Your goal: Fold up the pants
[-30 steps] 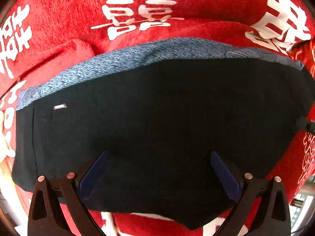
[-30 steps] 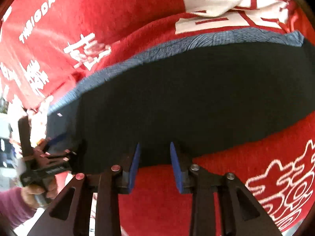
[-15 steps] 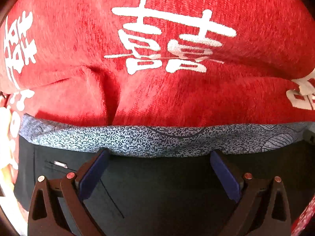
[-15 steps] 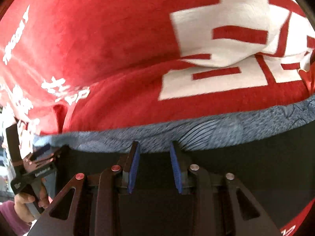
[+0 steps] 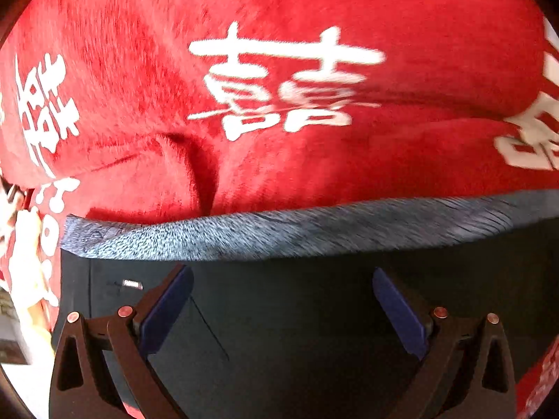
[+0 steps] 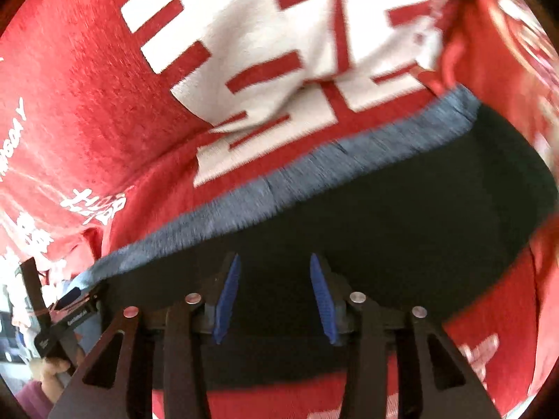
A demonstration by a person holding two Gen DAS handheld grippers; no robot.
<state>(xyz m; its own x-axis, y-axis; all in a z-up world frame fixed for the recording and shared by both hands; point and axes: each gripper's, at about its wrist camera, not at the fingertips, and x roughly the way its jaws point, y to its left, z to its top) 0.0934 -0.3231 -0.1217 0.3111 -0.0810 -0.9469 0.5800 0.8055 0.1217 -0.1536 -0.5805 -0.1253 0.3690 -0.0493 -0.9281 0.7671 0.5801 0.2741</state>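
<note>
1. Left wrist view: the left gripper (image 5: pixel 281 309), jaws spread wide and empty, hangs over the dark navy pants (image 5: pixel 297 331) lying folded on the red plush blanket with white characters (image 5: pixel 314 160); their grey speckled waistband (image 5: pixel 279 234) runs crosswise just beyond the fingertips.

2. Right wrist view: the right gripper (image 6: pixel 276 296), jaws just opening with nothing clamped, hovers over the same pants (image 6: pixel 384 230), long axis slanting from lower left to upper right. The left gripper (image 6: pixel 71 302) sits at the lower-left end.

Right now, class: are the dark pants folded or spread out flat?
Folded: the pants lie as a compact dark block on the red blanket, patterned waistband along one edge, no separate legs showing.
</note>
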